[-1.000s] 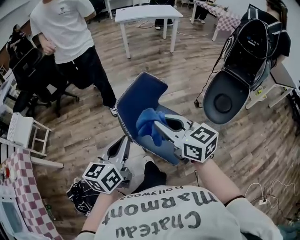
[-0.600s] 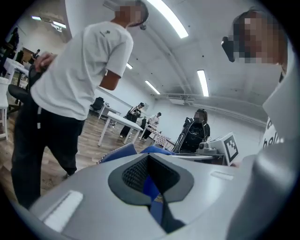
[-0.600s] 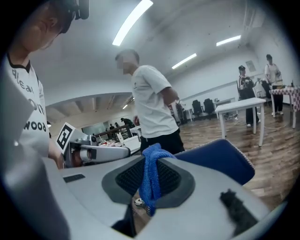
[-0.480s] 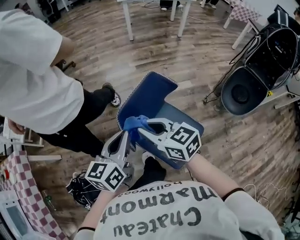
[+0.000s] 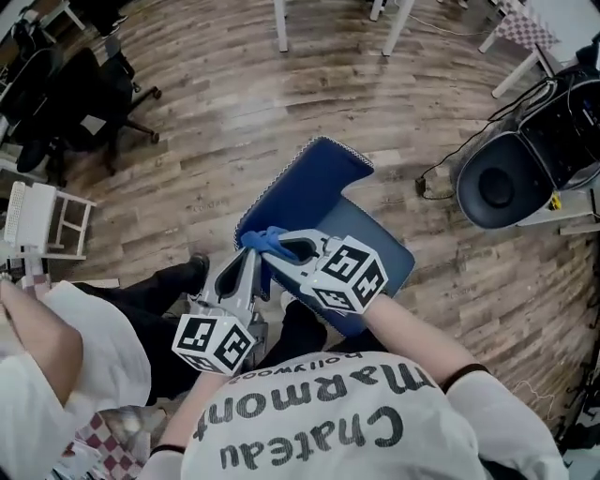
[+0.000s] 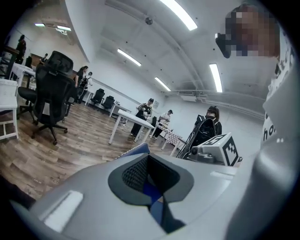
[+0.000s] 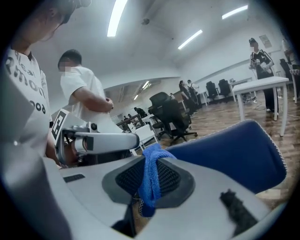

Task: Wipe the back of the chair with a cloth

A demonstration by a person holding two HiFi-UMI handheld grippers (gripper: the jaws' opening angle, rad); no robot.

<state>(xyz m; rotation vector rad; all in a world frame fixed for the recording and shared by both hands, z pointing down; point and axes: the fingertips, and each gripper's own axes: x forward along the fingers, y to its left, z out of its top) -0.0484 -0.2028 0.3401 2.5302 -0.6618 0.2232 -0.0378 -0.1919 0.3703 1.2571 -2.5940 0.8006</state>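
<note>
The blue chair stands mid-floor, its backrest point(image 5: 317, 180) rising above the seat point(image 5: 380, 251). My right gripper point(image 5: 274, 247) is shut on a blue cloth point(image 5: 262, 238) at the backrest's lower left edge. In the right gripper view the cloth point(image 7: 151, 180) hangs bunched between the pads, with the backrest point(image 7: 234, 154) just behind it to the right. My left gripper point(image 5: 248, 266) sits close beside the right one, jaws together and holding nothing. The left gripper view shows only a sliver of the chair's edge point(image 6: 138, 150) over the jaws.
A person in a white shirt point(image 5: 66, 375) stands close at my left. A speaker on a stand point(image 5: 511, 183) with cables is at the right. White table legs point(image 5: 281, 19) are at the top, a black office chair point(image 5: 66, 94) at the upper left.
My right gripper has carried the cloth leftward from the seat side to the backrest's left edge. The person in white has walked from the far left round to my near left.
</note>
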